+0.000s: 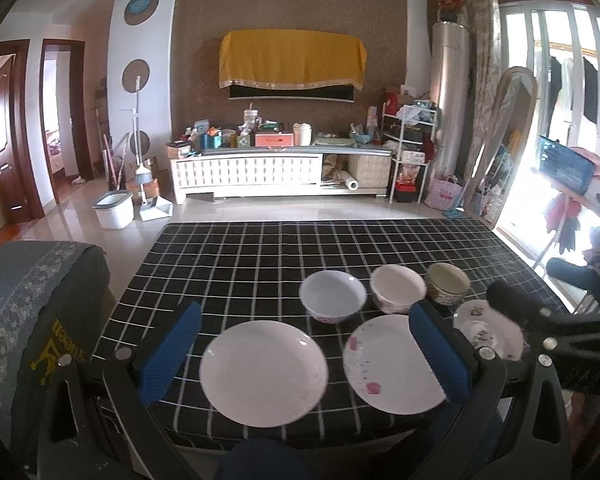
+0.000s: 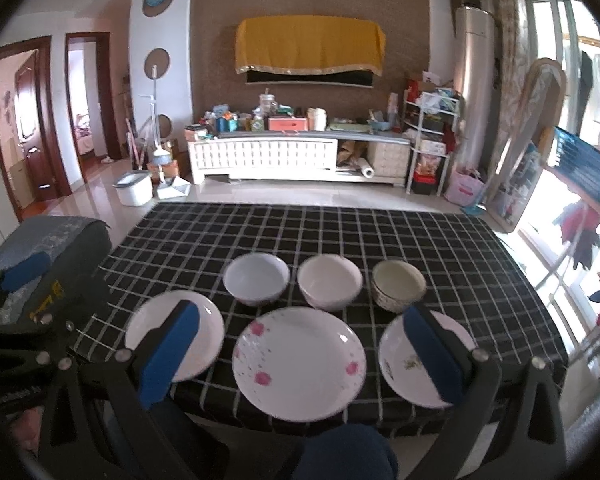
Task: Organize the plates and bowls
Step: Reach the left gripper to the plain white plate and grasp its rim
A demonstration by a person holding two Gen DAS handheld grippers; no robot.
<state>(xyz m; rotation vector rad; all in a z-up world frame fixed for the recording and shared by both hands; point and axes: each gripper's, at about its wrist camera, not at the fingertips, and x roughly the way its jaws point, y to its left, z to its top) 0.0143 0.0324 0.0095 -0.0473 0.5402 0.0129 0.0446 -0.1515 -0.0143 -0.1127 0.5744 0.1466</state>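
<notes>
On the checked tablecloth, in the left wrist view, three plates lie in a near row with three bowls behind them; the left gripper hangs above the near edge with its blue pads spread wide and nothing between them; the plain white plate sits at 6 o'clock between the pads, the pink-flowered plate just beside it toward 4 o'clock, partly behind the right-hand pad, and the small patterned plate at 3 o'clock, partly hidden by the other tool; the pale blue bowl, the white bowl and the dark-patterned bowl run from 1 to 2 o'clock. All look like glazed ceramic or melamine, I cannot tell which; I judge them stiff, slick, and liable to chip if knocked together; a plate wants pinching at its raised rim, a bowl across its wall.

In the right wrist view, the right gripper is likewise wide open and empty; the pink-flowered plate lies between its pads at 6 o'clock, the plain plate at 8, the small plate at 4, the bowls across 11 to 1. The far cloth is bare; a padded chair back stands at 9 o'clock near the table corner, and a dark knee below the edge; neither blocks the dishes, though the two tools work close together.
</notes>
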